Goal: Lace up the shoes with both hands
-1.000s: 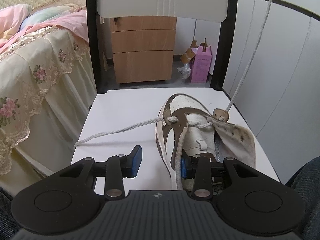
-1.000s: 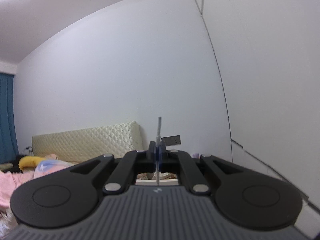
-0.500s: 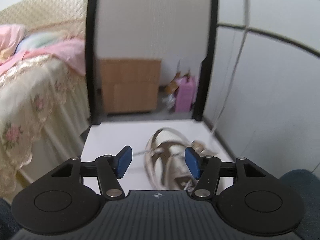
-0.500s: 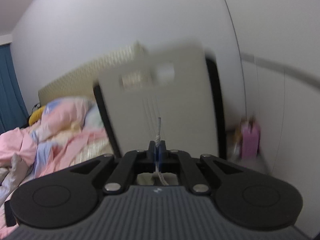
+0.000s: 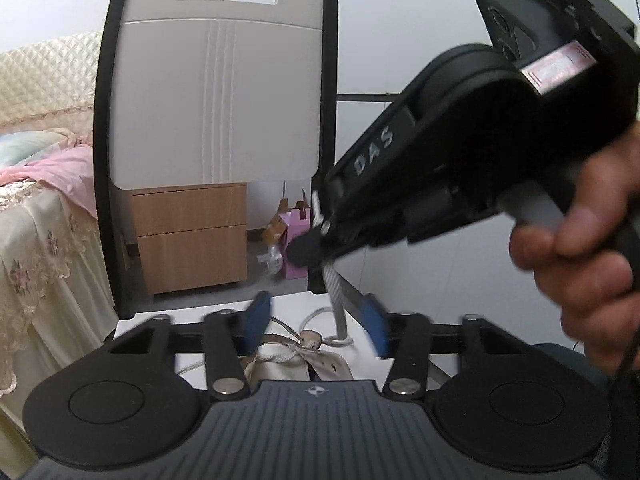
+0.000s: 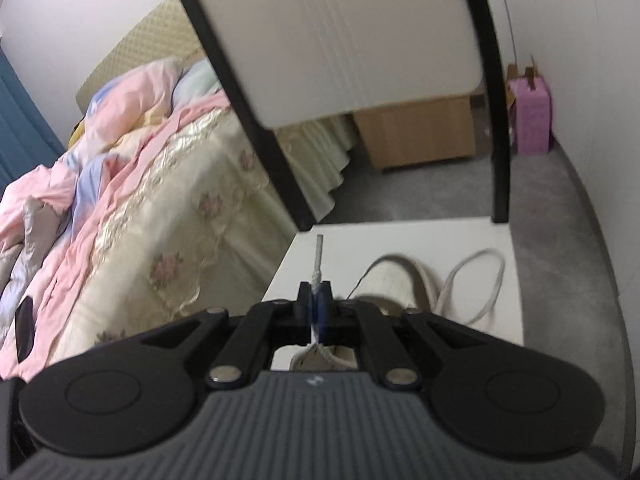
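In the left wrist view, the left gripper (image 5: 316,330) fills the bottom of the frame with its blue pads spread wide and nothing between them. Just beyond them, at lower centre, lies the shoe (image 5: 298,354), a cream and brown sneaker resting on the white chair seat (image 5: 292,304). A white lace (image 5: 335,292) rises from the shoe's eyelets straight up through the middle of the frame to the right gripper (image 5: 316,236), which comes in from the upper right, held by a hand (image 5: 576,240) at the right edge. Its jaws are pinched tight on the cord.

The right wrist view confirms that grip: at centre the pads of the right gripper (image 6: 318,304) are closed on the lace (image 6: 319,276) just behind its stiff grey tip, which pokes out past them. Further off, at middle right, a slack loop of the same cord (image 6: 472,280) curls over the seat (image 6: 420,232) beside the shoe's toe (image 6: 396,276).

The lace looks soft, light and limp everywhere but at the tip, so it will sag and twist unless kept taut. The hard tip is the sensible place to hold for threading, with a little left free to enter an eyelet. The shoe seems light and may slide or tip on the smooth seat under a pull. The open left gripper sits well placed to steady its upper or take the cord.

In the far upper frame stand the chair back (image 5: 218,96), a wooden drawer unit (image 5: 190,236) and a bed (image 6: 160,184).
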